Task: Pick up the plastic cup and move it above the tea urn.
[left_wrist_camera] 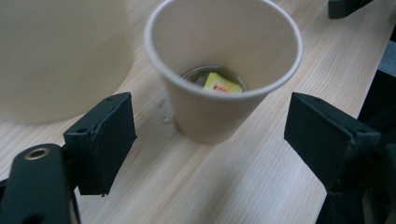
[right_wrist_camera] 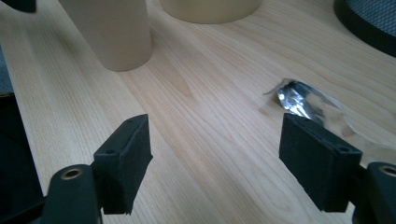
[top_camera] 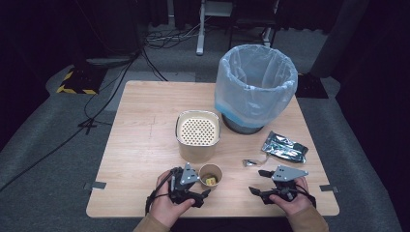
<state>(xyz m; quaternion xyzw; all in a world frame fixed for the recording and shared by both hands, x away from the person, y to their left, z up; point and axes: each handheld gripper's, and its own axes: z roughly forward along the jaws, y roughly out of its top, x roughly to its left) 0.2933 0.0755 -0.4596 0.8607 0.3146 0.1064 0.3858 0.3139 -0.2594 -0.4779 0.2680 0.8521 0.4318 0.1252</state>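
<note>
Looks like it's barely started: both the left gripper (left_wrist_camera: pixel 210 140) and right gripper (right_wrist_camera: pixel 215 163) sit wide open and empty, paper cup (left_wrist_camera: pixel 223 65) near the table's front edge just ahead of the left jaws, foil scrap (right_wrist_camera: pixel 299 99) just ahead of the right, bin (top_camera: pixel 255 87) waiting.

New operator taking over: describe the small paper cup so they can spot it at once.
Find the bin lined with a clear bag at the table's far right. In front of it to the left stands a cream canister with a perforated top; the paper cup sits nearer the person, smaller, open-topped, a yellow packet inside.
</note>
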